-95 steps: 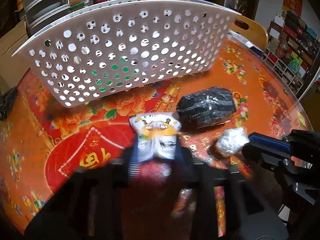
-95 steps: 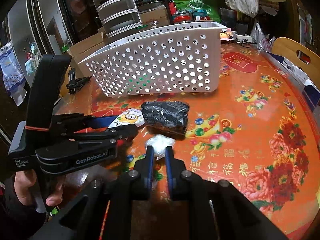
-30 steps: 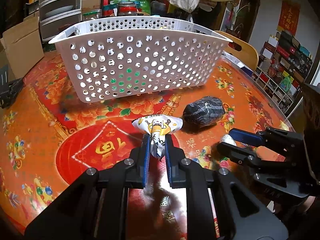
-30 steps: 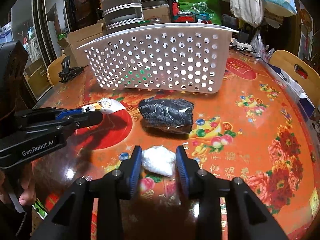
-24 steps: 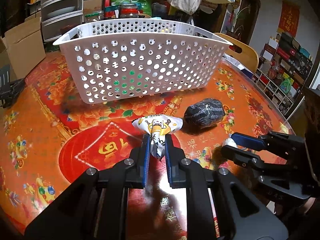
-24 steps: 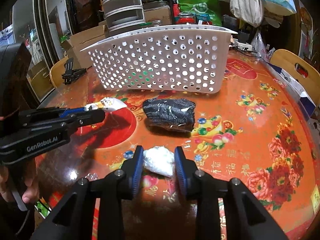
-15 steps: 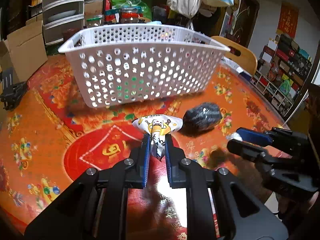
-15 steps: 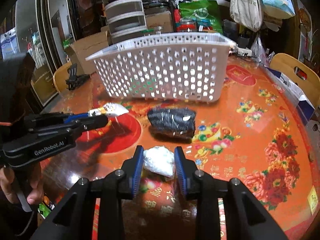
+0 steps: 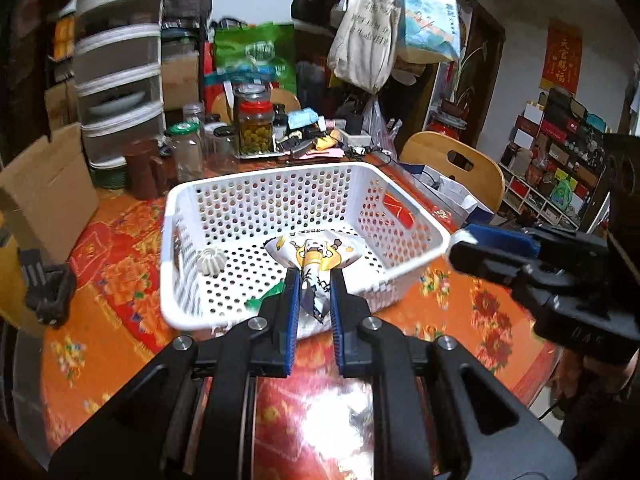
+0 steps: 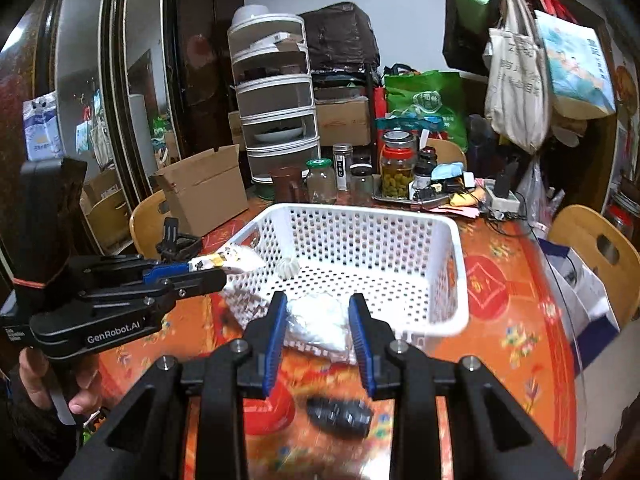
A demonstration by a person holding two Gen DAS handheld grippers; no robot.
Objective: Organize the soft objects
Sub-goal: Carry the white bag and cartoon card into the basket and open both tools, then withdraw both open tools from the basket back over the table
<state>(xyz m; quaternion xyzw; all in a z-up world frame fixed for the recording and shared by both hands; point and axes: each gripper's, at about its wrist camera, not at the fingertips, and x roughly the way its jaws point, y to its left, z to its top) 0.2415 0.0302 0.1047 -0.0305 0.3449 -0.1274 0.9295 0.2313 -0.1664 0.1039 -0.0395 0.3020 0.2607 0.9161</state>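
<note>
Left gripper (image 9: 313, 280) clamps cartoon-print pouch (image 9: 314, 254), right gripper (image 10: 318, 312) grips white bundle (image 10: 318, 320) — both above white basket (image 10: 452, 264); dark bundle (image 10: 340, 412) on counter (image 10: 520, 344)

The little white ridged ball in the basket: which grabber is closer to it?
Left. The left gripper hangs at the basket's rim near the ridged ball; the right gripper is at the front rim, farther off.

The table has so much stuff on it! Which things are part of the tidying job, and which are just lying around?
Part of the job:
- white basket
- cartoon packet, held in the left gripper
- white bag, held in the right gripper
- dark bundle, on the table

Just lying around:
- pickle jar
- cardboard box
- hanging tote bags
- wooden chair
</note>
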